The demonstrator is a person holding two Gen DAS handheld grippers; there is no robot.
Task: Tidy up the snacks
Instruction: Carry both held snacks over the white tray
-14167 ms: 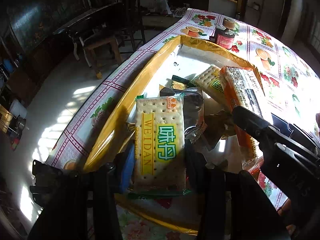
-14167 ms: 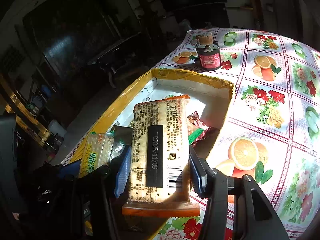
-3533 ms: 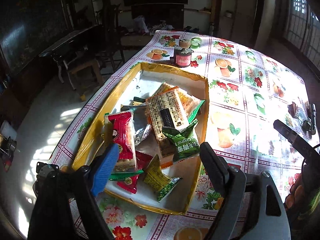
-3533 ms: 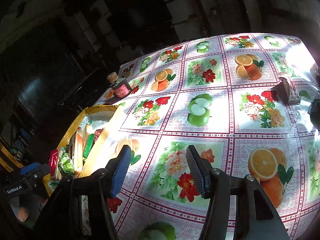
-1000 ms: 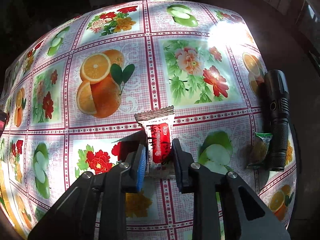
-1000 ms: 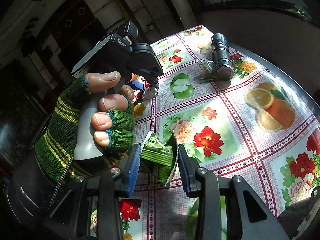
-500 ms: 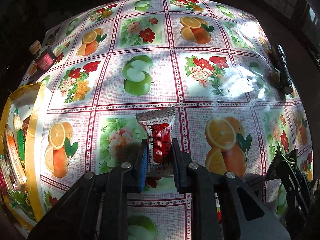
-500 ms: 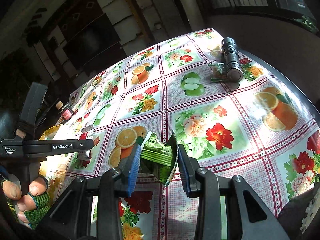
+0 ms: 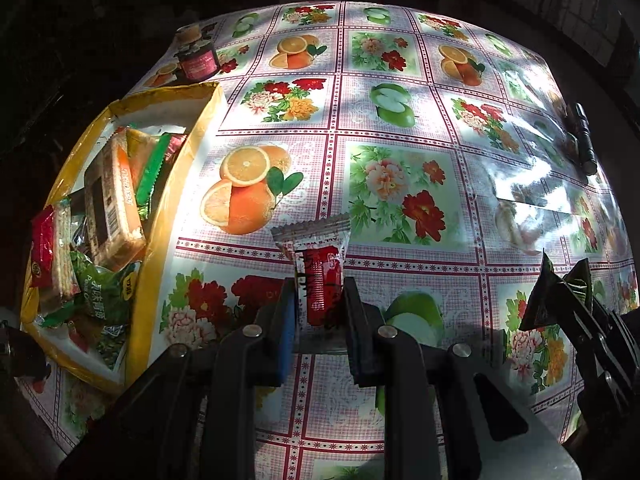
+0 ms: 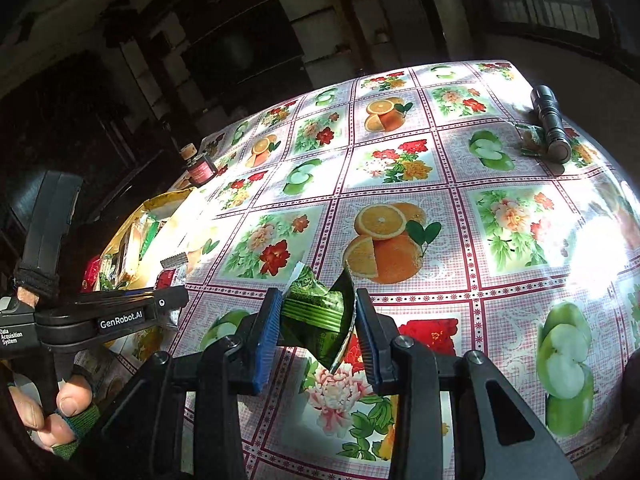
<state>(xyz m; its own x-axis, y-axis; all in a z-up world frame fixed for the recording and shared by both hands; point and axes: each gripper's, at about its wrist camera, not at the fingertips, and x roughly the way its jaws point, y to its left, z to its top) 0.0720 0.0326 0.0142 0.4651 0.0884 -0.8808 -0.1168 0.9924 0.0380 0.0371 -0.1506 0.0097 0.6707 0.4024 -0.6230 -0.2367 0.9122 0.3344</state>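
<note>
While carrying, left hand-held gripper (image 9: 319,312) pinching small red foil snack sachet (image 9: 318,276), right hand-held gripper (image 10: 316,320) clamping crumpled green wrapper (image 10: 320,312); may slip before yellow-rimmed cardboard box (image 9: 176,184) at nine o'clock, grip shallow.

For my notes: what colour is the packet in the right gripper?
Green packet, clearest in the right wrist view, in the right gripper.

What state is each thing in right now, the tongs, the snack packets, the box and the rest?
Left tongs: shut on red snack packet, held upright.
Right tongs: shut on green snack packet.
Yellow cardboard box: open, holding snacks.
Dark jar with red label: upright, closed.
Black flashlight: lying flat.
</note>
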